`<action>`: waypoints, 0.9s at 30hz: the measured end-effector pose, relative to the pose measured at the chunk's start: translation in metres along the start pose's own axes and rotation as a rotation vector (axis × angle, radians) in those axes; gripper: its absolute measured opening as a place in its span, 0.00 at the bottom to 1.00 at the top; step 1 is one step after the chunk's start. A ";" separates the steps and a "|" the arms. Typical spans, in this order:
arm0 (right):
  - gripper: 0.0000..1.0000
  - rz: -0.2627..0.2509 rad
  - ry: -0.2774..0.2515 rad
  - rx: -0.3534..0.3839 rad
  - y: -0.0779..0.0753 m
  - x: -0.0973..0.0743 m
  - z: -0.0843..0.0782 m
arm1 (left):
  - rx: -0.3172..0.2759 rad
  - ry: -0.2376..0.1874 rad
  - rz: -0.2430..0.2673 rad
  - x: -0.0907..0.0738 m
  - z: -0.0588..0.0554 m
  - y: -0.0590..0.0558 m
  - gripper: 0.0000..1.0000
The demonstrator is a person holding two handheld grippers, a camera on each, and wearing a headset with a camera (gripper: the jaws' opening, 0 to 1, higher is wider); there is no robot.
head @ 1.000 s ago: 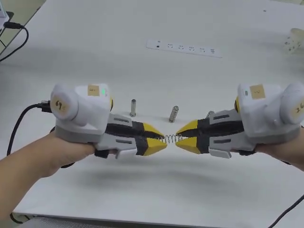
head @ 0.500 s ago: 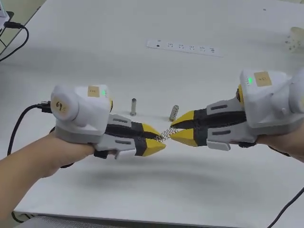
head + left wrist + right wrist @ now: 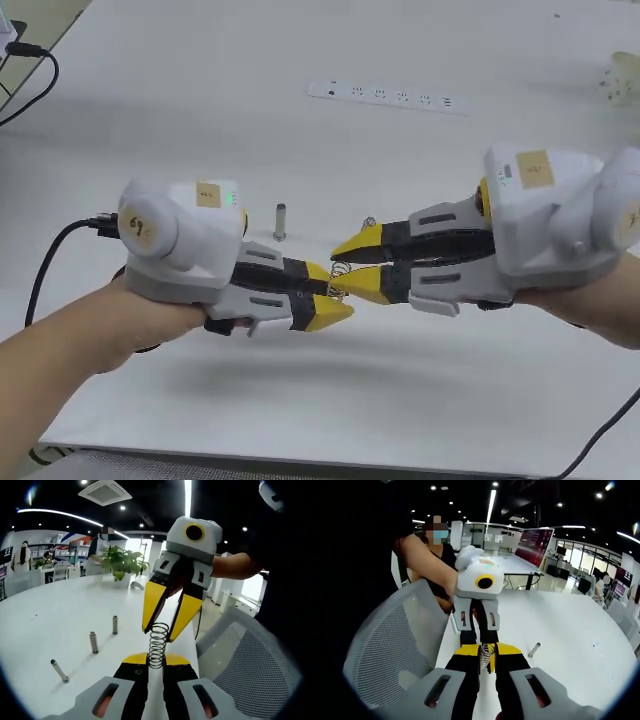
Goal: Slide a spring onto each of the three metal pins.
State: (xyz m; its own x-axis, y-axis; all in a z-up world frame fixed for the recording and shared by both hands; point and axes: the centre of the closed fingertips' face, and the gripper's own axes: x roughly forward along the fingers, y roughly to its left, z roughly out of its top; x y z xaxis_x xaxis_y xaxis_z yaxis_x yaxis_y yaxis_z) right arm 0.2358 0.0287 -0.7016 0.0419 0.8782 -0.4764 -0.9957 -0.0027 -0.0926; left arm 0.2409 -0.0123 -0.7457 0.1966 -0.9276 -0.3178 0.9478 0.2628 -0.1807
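While the left tool [image 3: 336, 296] pinches the spring [image 3: 158, 645] mid-handover, the open right tool [image 3: 340, 269] likely must close, then thread a pin [image 3: 280, 221].

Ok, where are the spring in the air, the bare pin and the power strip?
spring [image 3: 158, 647]: left gripper view, on its middle coils.
bare pin [image 3: 280, 221]: head view, on the middle of its shaft.
power strip [image 3: 385, 98]: head view, on the middle of its top face.

handwritten "69" [image 3: 139, 228] on the round rear end of the left gripper [image 3: 338, 296]
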 end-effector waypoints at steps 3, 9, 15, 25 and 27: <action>0.08 -0.007 -0.004 -0.016 0.000 0.002 0.001 | 0.006 0.001 0.000 0.000 0.001 0.000 0.02; 0.08 -0.018 -0.004 -0.036 -0.002 0.002 0.000 | 0.021 0.008 0.010 -0.004 0.000 0.001 0.02; 0.08 -0.021 -0.010 -0.049 -0.001 0.003 0.000 | 0.022 0.014 0.008 -0.005 -0.001 0.001 0.02; 0.08 -0.025 -0.006 -0.061 -0.002 0.002 0.001 | 0.013 0.013 0.010 -0.006 0.001 0.000 0.02; 0.08 -0.025 -0.004 -0.065 -0.002 0.002 0.001 | 0.010 0.014 0.010 -0.006 0.001 0.001 0.02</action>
State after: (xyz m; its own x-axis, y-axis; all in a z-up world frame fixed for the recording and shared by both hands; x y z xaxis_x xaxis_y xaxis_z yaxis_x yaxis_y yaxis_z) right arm 0.2378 0.0311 -0.7013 0.0668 0.8801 -0.4701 -0.9868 -0.0114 -0.1614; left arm 0.2404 -0.0065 -0.7431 0.2023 -0.9212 -0.3324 0.9485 0.2688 -0.1679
